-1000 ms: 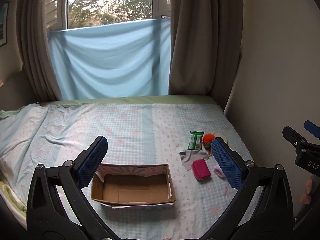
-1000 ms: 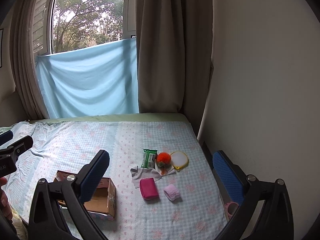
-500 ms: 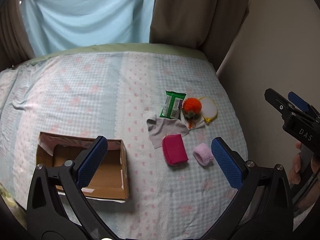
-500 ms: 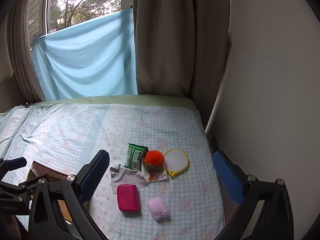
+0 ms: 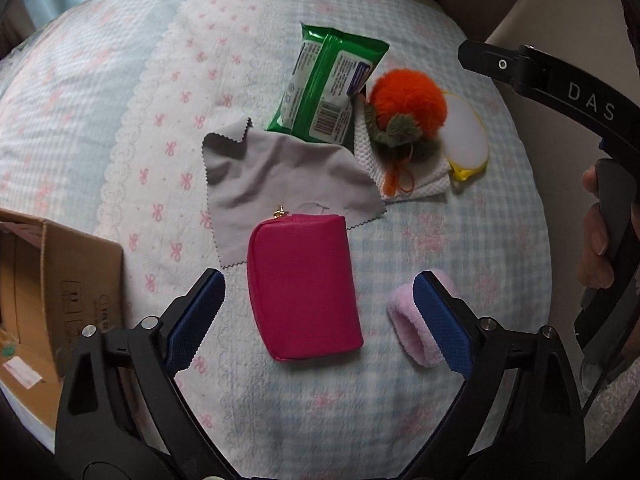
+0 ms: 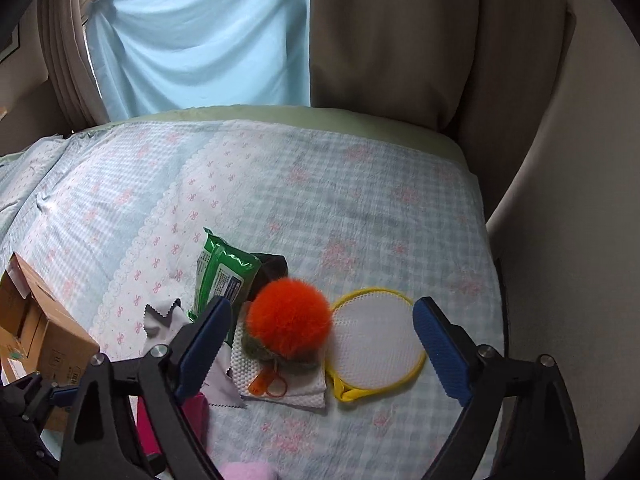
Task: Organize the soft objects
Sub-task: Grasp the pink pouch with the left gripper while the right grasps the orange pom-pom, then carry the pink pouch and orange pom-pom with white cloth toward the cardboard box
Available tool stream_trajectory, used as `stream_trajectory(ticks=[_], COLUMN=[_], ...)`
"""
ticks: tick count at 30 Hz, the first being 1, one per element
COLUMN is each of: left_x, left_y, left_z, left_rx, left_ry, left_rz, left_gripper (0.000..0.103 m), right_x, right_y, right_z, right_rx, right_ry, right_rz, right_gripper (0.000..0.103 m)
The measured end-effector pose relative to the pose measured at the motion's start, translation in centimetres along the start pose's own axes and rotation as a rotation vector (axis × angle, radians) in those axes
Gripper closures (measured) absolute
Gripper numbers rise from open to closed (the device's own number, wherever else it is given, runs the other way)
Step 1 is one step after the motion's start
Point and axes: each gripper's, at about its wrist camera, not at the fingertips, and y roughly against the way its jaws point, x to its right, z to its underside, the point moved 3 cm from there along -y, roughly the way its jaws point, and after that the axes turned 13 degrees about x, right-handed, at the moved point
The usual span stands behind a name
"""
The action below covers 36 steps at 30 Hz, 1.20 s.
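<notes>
My left gripper (image 5: 316,320) is open and hangs just above a magenta pouch (image 5: 302,286), which lies between its fingers. A grey cloth (image 5: 280,172) lies under the pouch's far end. A pink fuzzy band (image 5: 412,332) sits by the right finger. My right gripper (image 6: 320,344) is open above an orange pompom (image 6: 290,316) on a white folded cloth (image 6: 280,376). A green wipes pack (image 6: 220,276) and a yellow-rimmed round mesh pad (image 6: 378,344) lie beside the pompom.
An open cardboard box (image 5: 60,276) stands at the left on the checked bedspread (image 6: 320,200). The wall (image 6: 560,240) and brown curtain (image 6: 400,40) bound the bed's right side. A blue sheet (image 6: 200,40) hangs at the far end.
Both grippers have come down and forward toward the pile of objects. The left one now hangs over the magenta pouch, the right one over the pompom. Both stay open.
</notes>
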Motion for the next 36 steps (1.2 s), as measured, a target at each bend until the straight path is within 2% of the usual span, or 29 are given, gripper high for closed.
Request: stream_trajectory(ticks=[4,7,9,12,16,18,24,36], left_x=[-0.2,-0.4,-0.6,-0.8,-0.6,-0.4,-1.1,-1.8], left_y=[-3.2,-4.6,-5.5,-6.6,-6.4,-6.3,-5.0,-1.4], left_z=[1.2,1.6,1.9,2.4,2.6,2.9,2.5,0.5], left_rx=[-0.016,-0.013,-0.027,-0.052,-0.034,-0.024,-0.002,0.05], left_ry=[0.007,0.005,0.019,0.018,-0.007,-0.005,-0.005,0.005], left_rz=[-0.034,-0.074,-0.077,-0.103,-0.117,-0.115,-0.102,-0.068], left_gripper=[0.014,0.017,0.026,0.034,0.045,0.051,0.061,0.067], right_x=[-0.3,-0.8,-1.0,-1.0,-1.3,-1.5,-1.8,-1.2], right_y=[-4.1,-6.5,-7.7,-9.1,-9.2,-9.1,-8.5,-5.2], right_z=[1.9,3.0,3.8,4.3,4.6,4.6,4.4,2.4], right_rx=[-0.033,-0.06,-0.078,-0.095,-0.096,-0.092,-0.073,-0.017], right_ry=[0.031,0.044,0.058,0.049,0.059,0.072,0.075,0.017], right_rz=[-0.059,-0.099,-0.11,-0.131,-0.141,-0.139,-0.135,-0.091], right_gripper=[0.021,0.03,0.038,0.052,0.067,0.068,0.07,0.071])
